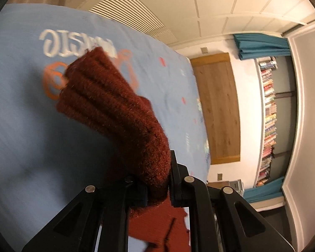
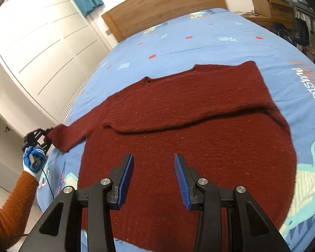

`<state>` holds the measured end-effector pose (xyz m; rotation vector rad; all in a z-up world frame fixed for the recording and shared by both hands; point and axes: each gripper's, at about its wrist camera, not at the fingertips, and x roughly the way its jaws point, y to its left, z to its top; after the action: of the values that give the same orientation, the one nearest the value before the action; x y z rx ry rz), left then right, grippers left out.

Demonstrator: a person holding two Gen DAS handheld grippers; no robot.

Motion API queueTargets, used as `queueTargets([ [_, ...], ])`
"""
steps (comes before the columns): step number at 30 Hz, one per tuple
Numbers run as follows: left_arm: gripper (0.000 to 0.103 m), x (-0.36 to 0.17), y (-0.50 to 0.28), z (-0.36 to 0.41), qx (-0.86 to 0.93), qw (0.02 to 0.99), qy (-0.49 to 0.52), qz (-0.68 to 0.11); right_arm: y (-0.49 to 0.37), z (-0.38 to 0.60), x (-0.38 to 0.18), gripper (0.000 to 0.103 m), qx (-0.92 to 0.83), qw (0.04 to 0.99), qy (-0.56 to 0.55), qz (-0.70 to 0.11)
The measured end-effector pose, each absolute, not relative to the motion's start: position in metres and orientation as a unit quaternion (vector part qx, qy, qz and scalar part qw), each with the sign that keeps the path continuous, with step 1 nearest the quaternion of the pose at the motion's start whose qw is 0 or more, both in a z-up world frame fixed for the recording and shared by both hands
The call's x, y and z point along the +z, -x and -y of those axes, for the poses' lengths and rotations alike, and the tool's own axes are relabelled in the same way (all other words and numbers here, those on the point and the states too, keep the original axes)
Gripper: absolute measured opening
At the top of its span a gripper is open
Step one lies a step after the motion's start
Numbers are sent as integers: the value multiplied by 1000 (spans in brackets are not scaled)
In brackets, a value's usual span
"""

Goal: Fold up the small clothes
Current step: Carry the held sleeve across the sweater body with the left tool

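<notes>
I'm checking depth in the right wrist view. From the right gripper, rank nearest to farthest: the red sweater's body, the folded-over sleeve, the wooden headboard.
1. Red sweater's body, directly under the right gripper, whose fingers are open.
2. Folded-over sleeve, across the middle, beyond.
3. Wooden headboard, at the top, farthest.

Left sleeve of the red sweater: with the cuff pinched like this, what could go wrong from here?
1. The left gripper clamps only the cuff end of the sleeve; the fuzzy knit might slip out mid-fold.
2. The right gripper hovers open above the sweater, pinning nothing, so pulling the sleeve may drag the body across the bedspread.
3. The other sleeve, already folded across, could shift.
</notes>
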<state>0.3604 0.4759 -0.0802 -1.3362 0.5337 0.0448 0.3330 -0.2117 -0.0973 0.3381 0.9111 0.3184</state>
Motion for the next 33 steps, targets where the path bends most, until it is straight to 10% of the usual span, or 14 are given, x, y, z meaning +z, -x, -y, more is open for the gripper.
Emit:
queueTargets([
  [21,11,31,-471,-249,-152,771,551,-281,-279,342,-87,42,110,882,-223,-399],
  [33,11,-5,-508,-90,-200,769,454,-404,-263,394,-96,42,80,882,-240,-398],
])
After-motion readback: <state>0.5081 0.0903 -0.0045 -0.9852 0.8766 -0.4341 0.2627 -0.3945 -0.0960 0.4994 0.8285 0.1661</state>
